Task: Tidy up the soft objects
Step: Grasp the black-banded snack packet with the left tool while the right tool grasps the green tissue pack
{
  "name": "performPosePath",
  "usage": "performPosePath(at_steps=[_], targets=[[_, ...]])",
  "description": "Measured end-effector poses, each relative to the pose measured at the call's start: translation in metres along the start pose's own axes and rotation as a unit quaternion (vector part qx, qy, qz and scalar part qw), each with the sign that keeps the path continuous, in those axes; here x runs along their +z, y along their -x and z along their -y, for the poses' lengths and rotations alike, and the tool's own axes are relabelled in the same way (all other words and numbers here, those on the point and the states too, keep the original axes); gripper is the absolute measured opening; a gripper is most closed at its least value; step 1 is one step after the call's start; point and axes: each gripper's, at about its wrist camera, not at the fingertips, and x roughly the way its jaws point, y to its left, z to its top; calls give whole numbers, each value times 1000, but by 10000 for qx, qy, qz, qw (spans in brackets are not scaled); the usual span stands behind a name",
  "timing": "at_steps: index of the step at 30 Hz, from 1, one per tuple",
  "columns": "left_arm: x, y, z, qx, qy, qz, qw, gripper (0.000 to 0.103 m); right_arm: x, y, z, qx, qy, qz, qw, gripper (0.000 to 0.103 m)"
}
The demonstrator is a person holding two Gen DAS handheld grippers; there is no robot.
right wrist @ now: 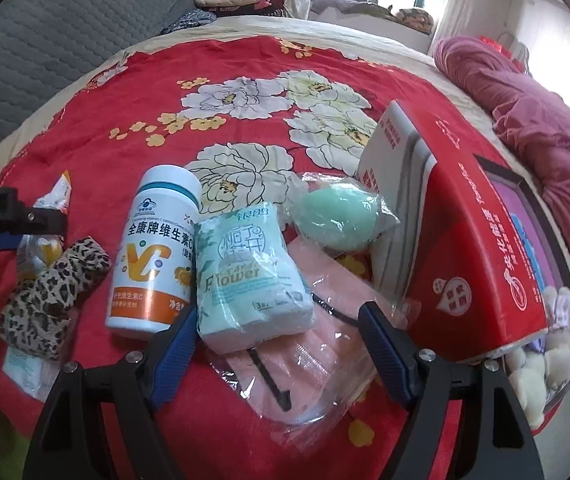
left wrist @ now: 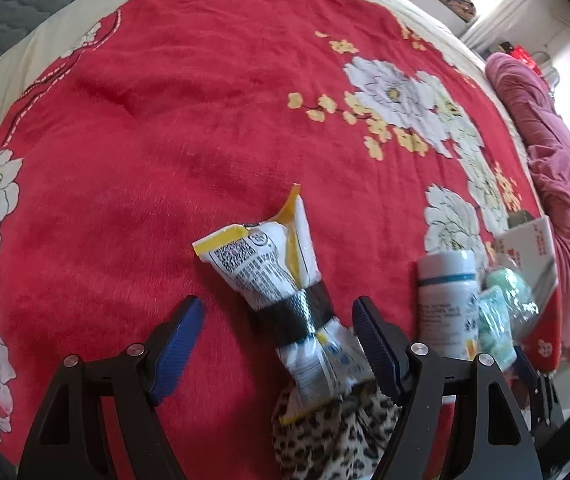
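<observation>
A crinkly white-and-yellow plastic packet (left wrist: 261, 264), cinched by a black band, lies on the plush red floral bedspread (left wrist: 165, 120), its lower end touching a leopard-print fabric piece (left wrist: 337, 436) at six o'clock. The left hand-held gripper (left wrist: 279, 340) hovers low over the packet, blue ribbed pads spread wide to either side. In the right wrist view, the right hand-held gripper (right wrist: 279, 344) is likewise spread, over a clear-wrapped pink mask pack (right wrist: 317, 344). At twelve o'clock sits a soft mint tissue pack (right wrist: 251, 276); at eleven, a smooth white vitamin bottle (right wrist: 153, 256); at one, a bagged green egg-shaped sponge (right wrist: 337, 216); at three, a red carton (right wrist: 469, 248). A crumpled pink quilt (right wrist: 545, 128) lies beyond.
</observation>
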Motion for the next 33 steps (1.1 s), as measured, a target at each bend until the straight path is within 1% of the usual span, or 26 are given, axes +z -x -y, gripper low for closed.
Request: performPosePath(at_steps=[5, 9, 11, 15, 17, 18, 24, 25, 26, 27, 29, 31, 33], targets=[[4, -12, 6, 246, -56, -18, 9997, 78, 0, -1, -2, -116, 147, 108, 9998, 79], [4, -17, 12, 447, -138, 28, 9989, 78, 0, -1, -5, -245, 306, 155, 9991, 71], [4, -18, 14, 512, -207, 50, 9985, 78, 0, -1, -5, -241, 309, 169, 9991, 71], [5, -18, 13, 500, -221, 41, 9985, 78, 0, 0, -8, -283, 435, 184, 9985, 70], [5, -17, 13, 472, -228, 27, 9986, 78, 1, 2, -16, -516, 685, 248, 9960, 70], [5, -17, 12, 461, -233, 29, 9987, 78, 2, 2, -19, -567, 778, 268, 9950, 70], [4, -19, 13, 465, -296, -9, 9985, 78, 9, -4, -26, -566, 1014, 240, 9929, 70], [4, -19, 14, 472, -314, -13, 9984, 78, 10, -5, -26, -537, 1039, 249, 9928, 68], [4, -20, 14, 472, -328, -20, 9983, 78, 10, -6, -26, -507, 1055, 230, 9929, 63], [4, -20, 14, 467, -340, -14, 9983, 78, 10, -9, -27, -421, 1092, 174, 9930, 55], [4, -20, 13, 455, -354, 11, 9983, 78, 9, -11, -28, -394, 1099, 176, 9930, 54], [3, -19, 13, 465, -358, 75, 9983, 73, 7, -8, -27, -320, 1060, 230, 9936, 51], [3, -16, 11, 476, -349, 192, 9981, 59, 7, -1, -23, -198, 913, 293, 9952, 51]])
